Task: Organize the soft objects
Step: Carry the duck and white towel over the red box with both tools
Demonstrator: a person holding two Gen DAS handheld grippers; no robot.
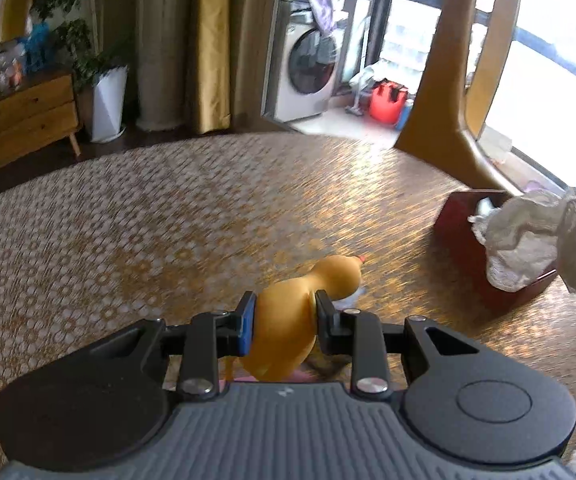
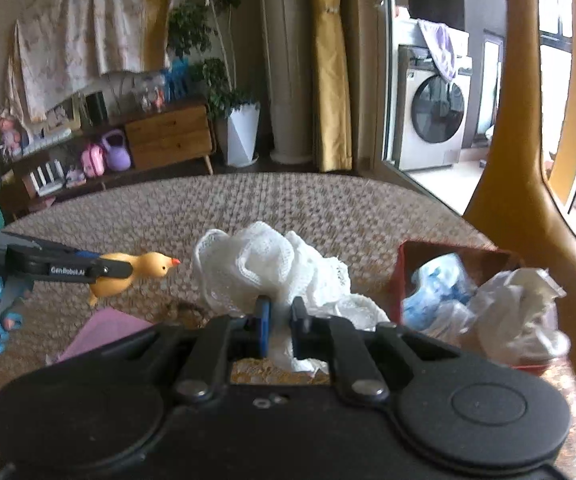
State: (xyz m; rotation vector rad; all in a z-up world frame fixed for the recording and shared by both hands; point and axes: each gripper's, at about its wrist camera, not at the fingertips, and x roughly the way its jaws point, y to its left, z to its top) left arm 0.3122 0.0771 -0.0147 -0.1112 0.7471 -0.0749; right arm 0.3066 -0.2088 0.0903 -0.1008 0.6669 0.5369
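1. The left gripper (image 1: 283, 312) is squeezing the yellow duck (image 1: 288, 320), lifted above the woven table (image 1: 127, 220).
2. The right gripper (image 2: 279, 326) is clamping the white cloth (image 2: 271, 264) beside the red box (image 2: 398, 280), near the table's right edge.

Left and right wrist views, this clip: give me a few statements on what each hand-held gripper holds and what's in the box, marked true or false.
1. The left hand-held gripper is clamped on the yellow rubber duck. True.
2. The right hand-held gripper is open and holds nothing. False: it is shut on the white mesh cloth.
3. The red-brown open box already holds crumpled blue and white material. True.
4. The duck is lying inside the box. False: it is held above the woven tablecloth, apart from the box.
5. A pink flat sheet lies on the tablecloth below the duck. True.
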